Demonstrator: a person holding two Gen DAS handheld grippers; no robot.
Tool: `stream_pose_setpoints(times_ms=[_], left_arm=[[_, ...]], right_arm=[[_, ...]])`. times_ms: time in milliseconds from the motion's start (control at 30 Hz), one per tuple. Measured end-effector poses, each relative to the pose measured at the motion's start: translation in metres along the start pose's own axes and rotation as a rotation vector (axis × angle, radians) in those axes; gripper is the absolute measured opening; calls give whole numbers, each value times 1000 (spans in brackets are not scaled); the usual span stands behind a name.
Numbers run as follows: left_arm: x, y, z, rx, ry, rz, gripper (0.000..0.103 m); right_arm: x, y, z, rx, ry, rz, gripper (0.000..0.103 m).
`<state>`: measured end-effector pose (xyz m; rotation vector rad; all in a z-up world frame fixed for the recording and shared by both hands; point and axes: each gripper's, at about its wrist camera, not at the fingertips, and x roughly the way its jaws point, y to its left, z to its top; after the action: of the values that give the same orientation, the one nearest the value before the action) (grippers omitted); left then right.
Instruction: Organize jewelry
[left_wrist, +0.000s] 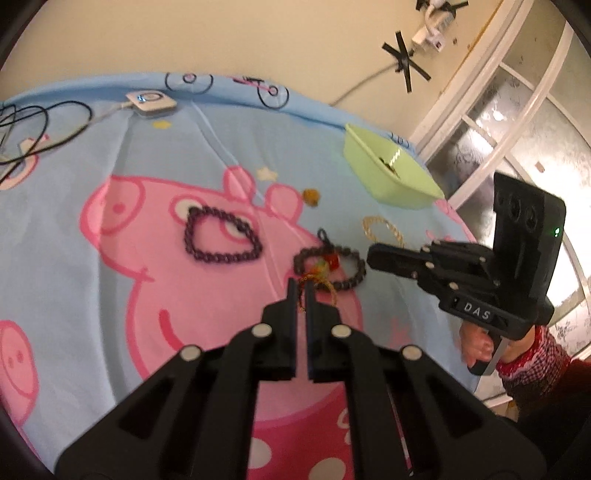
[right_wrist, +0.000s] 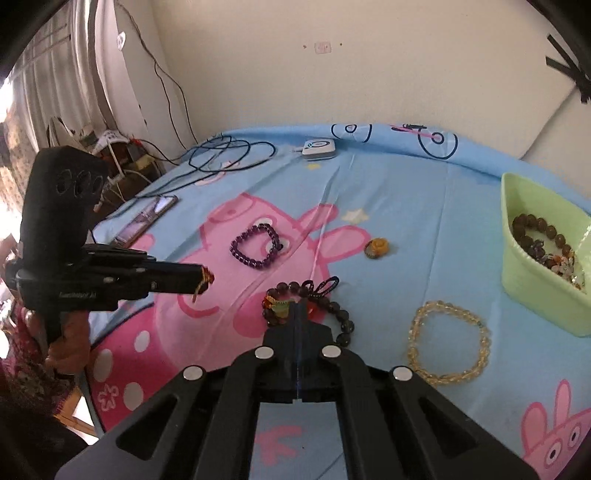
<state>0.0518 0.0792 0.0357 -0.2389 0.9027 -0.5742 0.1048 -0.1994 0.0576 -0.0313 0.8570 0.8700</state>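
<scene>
My left gripper (left_wrist: 301, 291) is shut on a thin red-and-gold cord charm (left_wrist: 325, 286), held above the sheet; in the right wrist view it (right_wrist: 203, 275) shows the cord (right_wrist: 207, 277) hanging from its tips. My right gripper (right_wrist: 298, 306) is shut and empty, low over a dark beaded bracelet (right_wrist: 341, 319) with a red and green charm. It also shows in the left wrist view (left_wrist: 373, 254). A purple bracelet (right_wrist: 255, 245), a yellow crystal bracelet (right_wrist: 448, 341) and an amber ring (right_wrist: 376, 247) lie on the sheet. A green tray (right_wrist: 532, 291) at the right holds several bead bracelets.
The blue cartoon-pig sheet (right_wrist: 424, 221) covers the round table. A phone (right_wrist: 146, 219), black cables (right_wrist: 229, 151) and a small white device (right_wrist: 319, 147) lie at the far left and back. A wall stands behind; a window frame (left_wrist: 491, 110) is on the right.
</scene>
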Motion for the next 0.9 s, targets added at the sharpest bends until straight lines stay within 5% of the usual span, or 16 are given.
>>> stream_pose_setpoints(times_ms=[333,433,667,767,900], left_arm=[[-2,7,-6,-24,17,-9,3],[-3,10,-7,-31,14,-15,3],[0,17,-10,-50,16,-28,3],[0,18,-12,-59,19,-25,3],[-3,16,-11,-58,13,-21,3]], right_arm=[[26,-24,-4,223,71,125,0],[26,-27,-4,262,55,142,18],[38,-13,5,180,54,44,18],[43,2,4,87,58,-34,0],[38,4,-1,56,64,-36,0]])
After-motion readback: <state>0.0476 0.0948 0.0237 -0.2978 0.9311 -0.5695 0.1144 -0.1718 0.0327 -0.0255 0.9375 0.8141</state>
